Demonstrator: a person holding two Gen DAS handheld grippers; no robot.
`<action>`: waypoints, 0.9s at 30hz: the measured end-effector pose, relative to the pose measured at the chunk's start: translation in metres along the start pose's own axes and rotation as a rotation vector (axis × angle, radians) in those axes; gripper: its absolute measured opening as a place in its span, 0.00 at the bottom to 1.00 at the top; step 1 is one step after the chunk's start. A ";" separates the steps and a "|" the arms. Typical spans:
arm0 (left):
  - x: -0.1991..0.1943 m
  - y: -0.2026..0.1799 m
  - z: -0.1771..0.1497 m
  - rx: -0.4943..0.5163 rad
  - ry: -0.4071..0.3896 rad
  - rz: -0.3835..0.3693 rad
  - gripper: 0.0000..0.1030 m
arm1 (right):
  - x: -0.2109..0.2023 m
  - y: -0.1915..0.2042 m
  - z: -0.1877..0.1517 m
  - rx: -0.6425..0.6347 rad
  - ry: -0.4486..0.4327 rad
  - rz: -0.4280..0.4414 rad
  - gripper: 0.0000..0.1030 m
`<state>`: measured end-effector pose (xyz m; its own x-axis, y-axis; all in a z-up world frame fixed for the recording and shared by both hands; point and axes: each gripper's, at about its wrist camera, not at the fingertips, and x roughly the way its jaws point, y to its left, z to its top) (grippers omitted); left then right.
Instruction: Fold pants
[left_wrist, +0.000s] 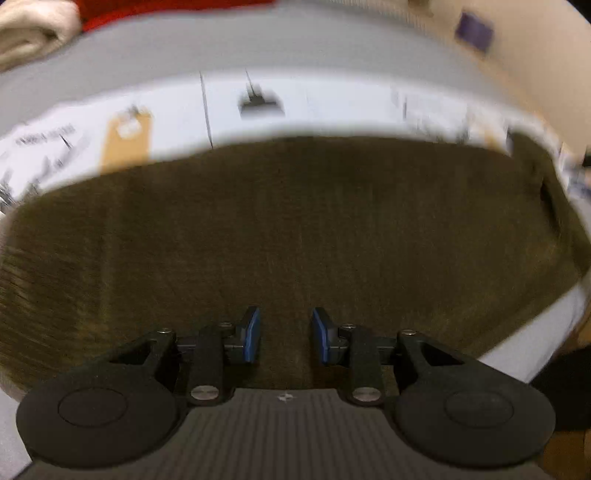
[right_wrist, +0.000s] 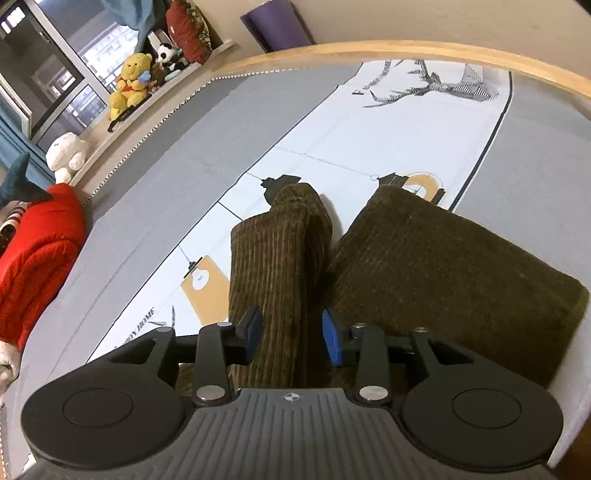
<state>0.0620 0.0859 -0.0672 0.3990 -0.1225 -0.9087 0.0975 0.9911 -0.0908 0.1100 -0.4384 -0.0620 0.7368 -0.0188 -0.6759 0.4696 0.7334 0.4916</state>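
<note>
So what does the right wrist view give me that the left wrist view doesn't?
Right wrist only: a narrow rumpled pant leg beside the folded block, stuffed toys on a ledge, a wooden rim, and the right gripper, jaws apart, nothing pinched. Left wrist only: the left gripper, jaws apart over flat cloth, picture blurred. Both: the brown corduroy pants, the white printed sheet, the grey cover, a red knit.
</note>
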 end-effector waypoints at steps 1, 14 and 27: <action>0.006 -0.005 -0.003 0.037 0.014 0.017 0.34 | 0.003 0.000 0.002 0.002 0.000 0.006 0.37; 0.017 -0.014 0.004 0.087 0.019 0.035 0.36 | 0.032 0.005 0.024 0.021 -0.011 0.071 0.24; 0.013 -0.017 -0.002 0.077 0.005 0.062 0.36 | -0.071 -0.035 0.014 0.034 -0.212 0.016 0.04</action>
<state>0.0637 0.0674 -0.0779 0.4022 -0.0601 -0.9136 0.1421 0.9898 -0.0026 0.0480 -0.4723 -0.0243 0.8285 -0.1522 -0.5389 0.4702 0.7117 0.5220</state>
